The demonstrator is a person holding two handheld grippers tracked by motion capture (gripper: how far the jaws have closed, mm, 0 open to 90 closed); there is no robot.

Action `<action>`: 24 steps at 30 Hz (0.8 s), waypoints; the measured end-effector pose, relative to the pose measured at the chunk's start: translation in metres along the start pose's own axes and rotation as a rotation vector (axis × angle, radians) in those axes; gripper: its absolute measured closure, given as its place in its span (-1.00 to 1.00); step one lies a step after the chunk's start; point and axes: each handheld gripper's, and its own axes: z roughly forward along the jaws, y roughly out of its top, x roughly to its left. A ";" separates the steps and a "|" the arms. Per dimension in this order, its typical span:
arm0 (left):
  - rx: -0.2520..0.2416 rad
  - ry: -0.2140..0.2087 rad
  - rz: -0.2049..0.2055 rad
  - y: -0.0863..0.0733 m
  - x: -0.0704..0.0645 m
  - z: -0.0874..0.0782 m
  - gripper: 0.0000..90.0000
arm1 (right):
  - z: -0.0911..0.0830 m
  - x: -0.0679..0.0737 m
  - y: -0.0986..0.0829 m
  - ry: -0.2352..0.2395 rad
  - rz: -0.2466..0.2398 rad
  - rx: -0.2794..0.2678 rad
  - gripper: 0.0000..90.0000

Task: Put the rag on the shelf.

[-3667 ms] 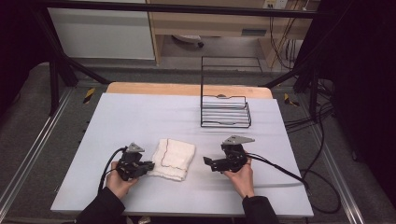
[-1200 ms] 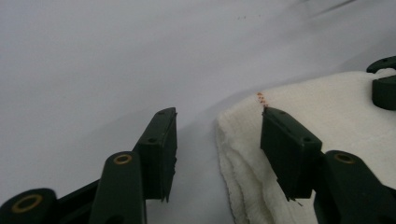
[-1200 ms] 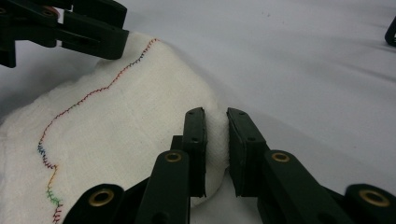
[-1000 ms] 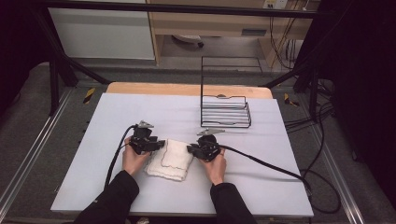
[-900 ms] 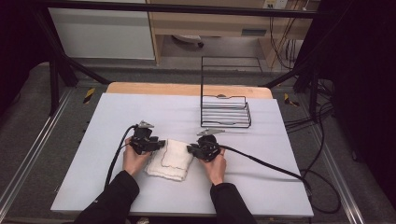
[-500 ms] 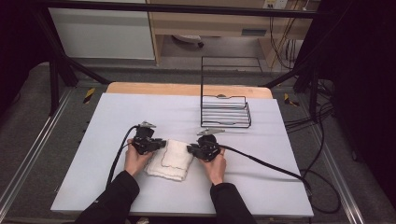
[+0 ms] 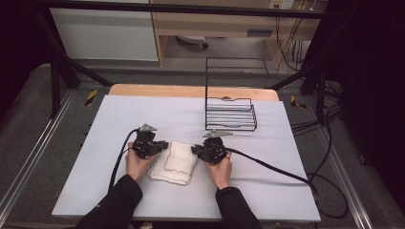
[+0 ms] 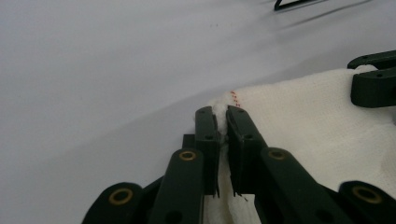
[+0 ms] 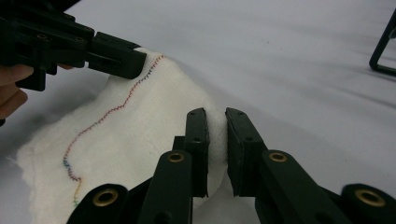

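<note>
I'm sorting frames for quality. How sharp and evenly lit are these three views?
High view: table bright, surroundings very dark, slightly soft. Left gripper view: cloth crisp near the left hand-held gripper, far table blurred. Right gripper view: stitching sharp, rack corner blurred beyond the right hand-held gripper.

We count one folded white cloth with multicoloured edge stitching (image 7: 173,162), lying on one table with a pale grey top (image 7: 143,109). We count two black two-jaw grippers: one left gripper (image 7: 161,145) and one right gripper (image 7: 195,150), each trailing one black cable, so two cables in all. Each gripper is carried by one hand, giving two hands, both with dark sleeves. We count one black wire rack (image 7: 230,113) standing toward the far side of the table.
</note>
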 end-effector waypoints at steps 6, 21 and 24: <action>-0.071 -0.008 0.026 0.002 -0.005 -0.017 0.85 | -0.010 0.004 0.004 0.012 -0.010 -0.041 0.78; -0.163 -0.029 0.055 0.000 -0.013 -0.049 0.85 | -0.032 0.021 0.012 0.032 -0.064 -0.119 0.79; -0.189 -0.033 0.065 0.000 -0.016 -0.056 0.85 | -0.038 0.024 0.015 0.041 -0.069 -0.144 0.79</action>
